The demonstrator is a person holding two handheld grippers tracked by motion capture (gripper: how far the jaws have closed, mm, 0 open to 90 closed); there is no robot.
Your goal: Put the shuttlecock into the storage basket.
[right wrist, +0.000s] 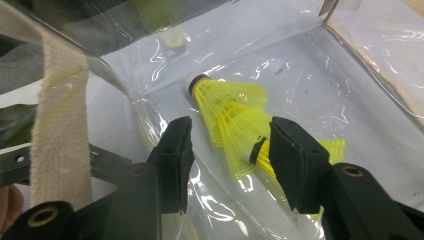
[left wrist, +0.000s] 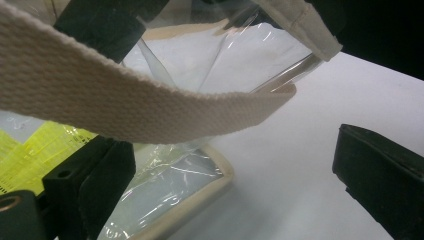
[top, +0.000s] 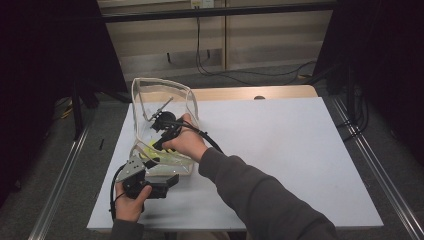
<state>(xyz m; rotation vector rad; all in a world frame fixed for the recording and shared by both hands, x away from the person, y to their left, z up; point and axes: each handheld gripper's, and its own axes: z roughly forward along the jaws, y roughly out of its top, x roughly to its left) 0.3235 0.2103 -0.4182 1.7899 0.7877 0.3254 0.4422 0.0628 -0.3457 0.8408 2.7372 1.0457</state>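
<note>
The clear bag stood on the white table, its mouth up. The right tongs reached down inside it, jaws apart and let go — yellow shuttlecocks lay on the bag's floor between the jaws, not squeezed. The left tongs sat by the bag's near corner, jaws wide apart, with the bag's cloth strap draped across them.
</note>
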